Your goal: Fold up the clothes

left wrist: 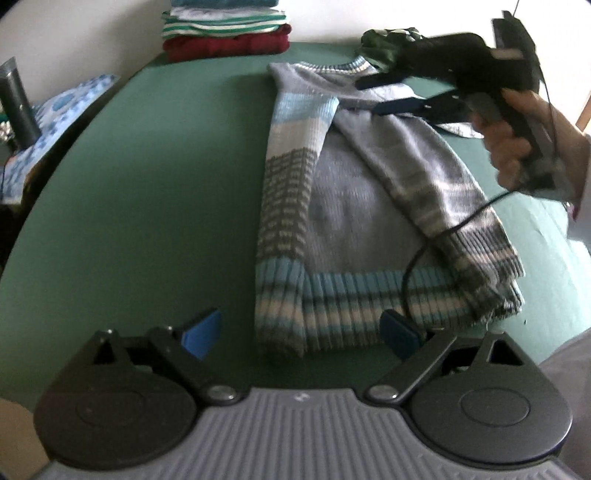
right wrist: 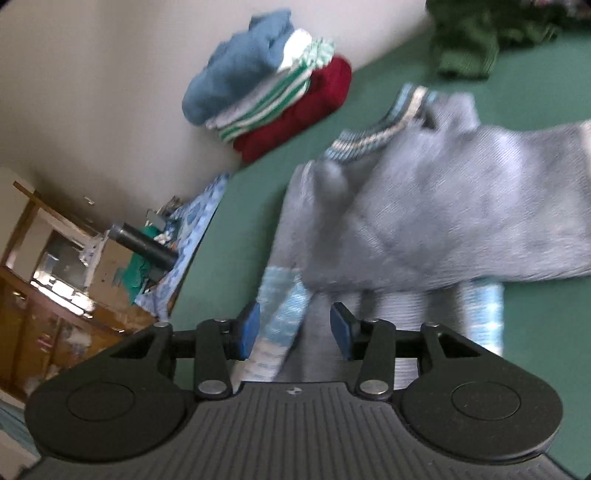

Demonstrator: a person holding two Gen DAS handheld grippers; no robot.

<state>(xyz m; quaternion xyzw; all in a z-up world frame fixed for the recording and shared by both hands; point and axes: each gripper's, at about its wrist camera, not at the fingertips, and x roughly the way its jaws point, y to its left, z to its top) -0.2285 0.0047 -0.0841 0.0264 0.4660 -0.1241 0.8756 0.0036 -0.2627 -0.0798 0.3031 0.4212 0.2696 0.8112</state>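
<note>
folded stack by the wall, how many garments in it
4 visible: a red one at the bottom, a green-and-white striped one above it, a white one, then a blue one on top; more may be hidden.

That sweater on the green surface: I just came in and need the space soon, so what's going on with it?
A person is folding clothes with a handheld gripper in each hand. The grey-and-blue sweater lies flat on the green surface with both sleeves folded in over its body. Neither gripper holds anything: the left gripper hovers open near the hem, and the right gripper is open above the collar end. A stack of folded clothes sits by the wall, and a crumpled green garment lies beyond the sweater.
</note>
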